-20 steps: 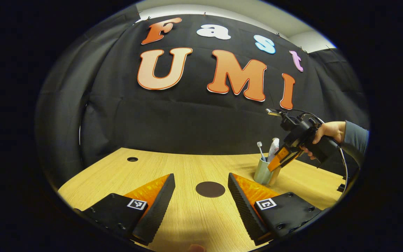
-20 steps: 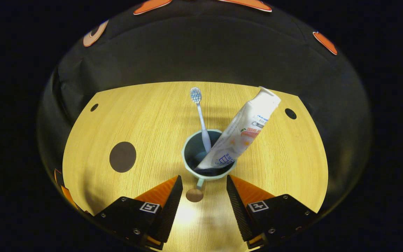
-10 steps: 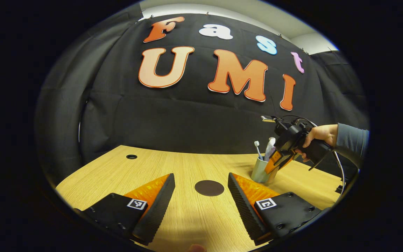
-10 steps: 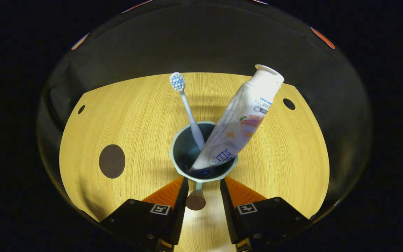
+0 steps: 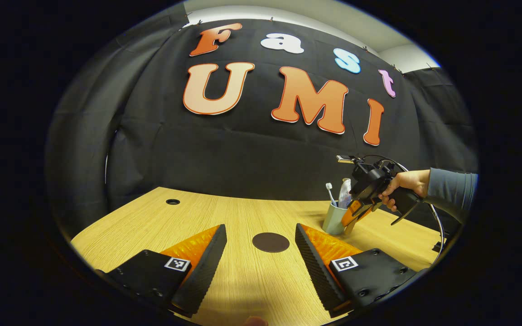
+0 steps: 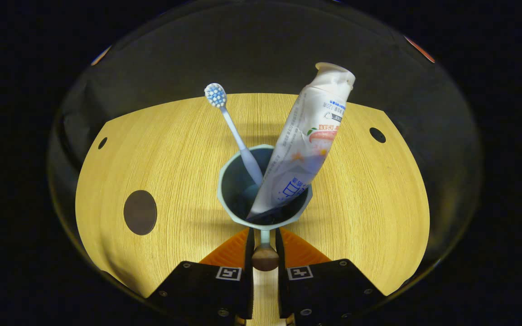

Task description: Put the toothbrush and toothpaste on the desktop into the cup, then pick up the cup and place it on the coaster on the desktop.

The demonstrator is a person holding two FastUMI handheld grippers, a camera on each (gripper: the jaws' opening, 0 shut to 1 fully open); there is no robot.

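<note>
In the right gripper view the coaster [image 6: 140, 218] lies at about nine o'clock on the table [image 6: 369, 208], well apart from the cup [image 6: 264, 188], which stands at the centre with the toothbrush [image 6: 234, 131] leaning toward eleven o'clock and the toothpaste [image 6: 304, 145] leaning toward one o'clock, both resting inside against the rim. Just below the cup, at six o'clock, the right hand-held gripper [image 6: 264, 253] has its fingers drawn nearly together around the cup's small handle [image 6: 265, 258]; the gap is narrow, but whether both fingers actually press on the handle cannot be told. The likely trouble from here is the grip itself — a thin handle held off to one side of a loaded cup could let the cup swing or slip on lifting, and the tall, tilted toothpaste could tip it or fall out. In the left gripper view the left hand-held gripper [image 5: 261, 253] hovers wide open and holding nothing, with the coaster [image 5: 270, 242] just ahead at twelve o'clock between its fingers — the cup [image 5: 333, 218] and the person's hand [image 5: 401, 188] sit farther off at about two o'clock.
</note>
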